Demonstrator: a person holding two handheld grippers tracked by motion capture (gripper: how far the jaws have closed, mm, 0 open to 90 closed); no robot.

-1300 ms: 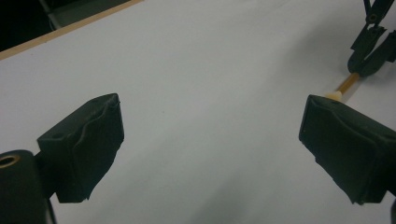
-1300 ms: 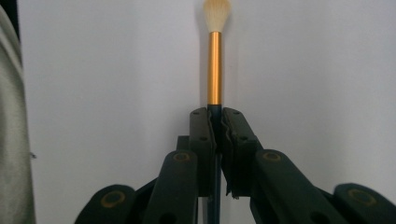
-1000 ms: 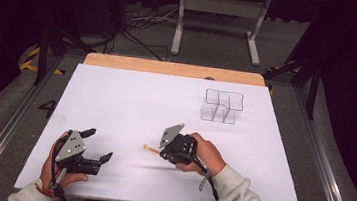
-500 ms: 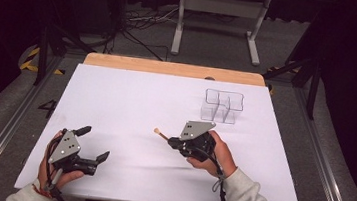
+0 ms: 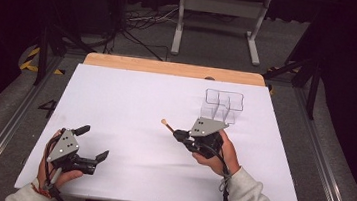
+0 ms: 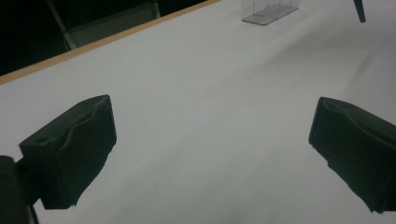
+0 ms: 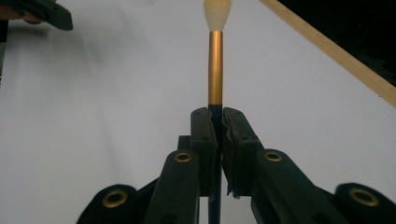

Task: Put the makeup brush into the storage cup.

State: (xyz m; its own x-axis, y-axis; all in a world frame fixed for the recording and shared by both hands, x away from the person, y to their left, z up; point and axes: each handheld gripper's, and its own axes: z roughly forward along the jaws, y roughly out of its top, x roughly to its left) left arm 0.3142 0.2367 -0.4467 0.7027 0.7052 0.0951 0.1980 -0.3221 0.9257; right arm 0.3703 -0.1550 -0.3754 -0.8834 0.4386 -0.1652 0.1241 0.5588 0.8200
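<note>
One slim brush with a gold ferrule and pale bristle tip (image 7: 215, 65) is pinched between the jaws of the right gripper (image 5: 181, 135), held above the white surface (image 5: 130, 105). The carry seems under way; next it likely needs tipping upright over the clear plastic compartment organiser (image 5: 223, 104). The left gripper (image 5: 92, 147) rests near the front edge, jaws spread and empty.

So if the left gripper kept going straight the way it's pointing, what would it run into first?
The open left gripper has only bare white table ahead. The clear organizer stands farther on, right of centre, so the gripper would probably pass it; depth is hard to judge.
</note>
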